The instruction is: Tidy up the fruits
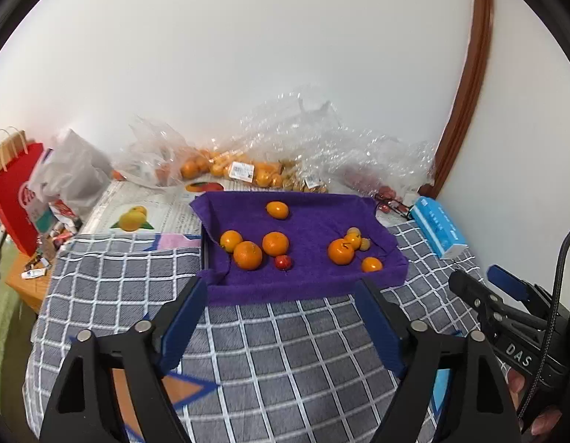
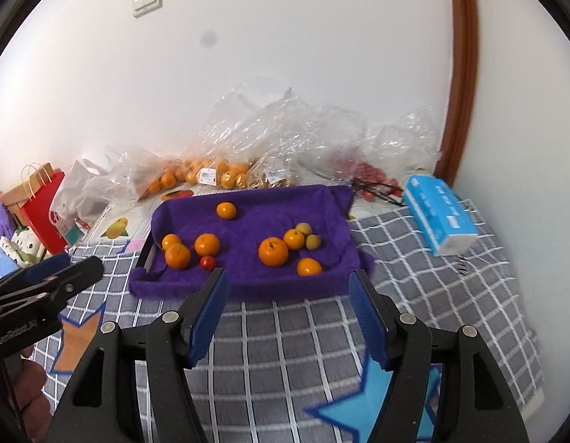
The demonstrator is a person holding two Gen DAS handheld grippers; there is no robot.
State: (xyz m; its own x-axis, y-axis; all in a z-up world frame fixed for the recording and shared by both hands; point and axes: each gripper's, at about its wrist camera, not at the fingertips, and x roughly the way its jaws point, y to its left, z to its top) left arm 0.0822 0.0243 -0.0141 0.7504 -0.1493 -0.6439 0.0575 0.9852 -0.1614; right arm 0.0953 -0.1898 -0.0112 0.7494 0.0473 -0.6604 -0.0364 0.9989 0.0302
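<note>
Both the left gripper [image 1: 281, 288] and the right gripper [image 2: 288, 280] are being held spread, empty, before the purple towel [image 1: 314, 221]; 1 orange [image 1: 248, 254] should be approached slowly.

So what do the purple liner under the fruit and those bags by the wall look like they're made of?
Purple liner: looks like terry or fleece cloth, matte and fuzzy, draping softly over a tray's edges. Bags by the wall: thin clear plastic film, glossy and crinkled with bright glints, fruit showing through.
</note>
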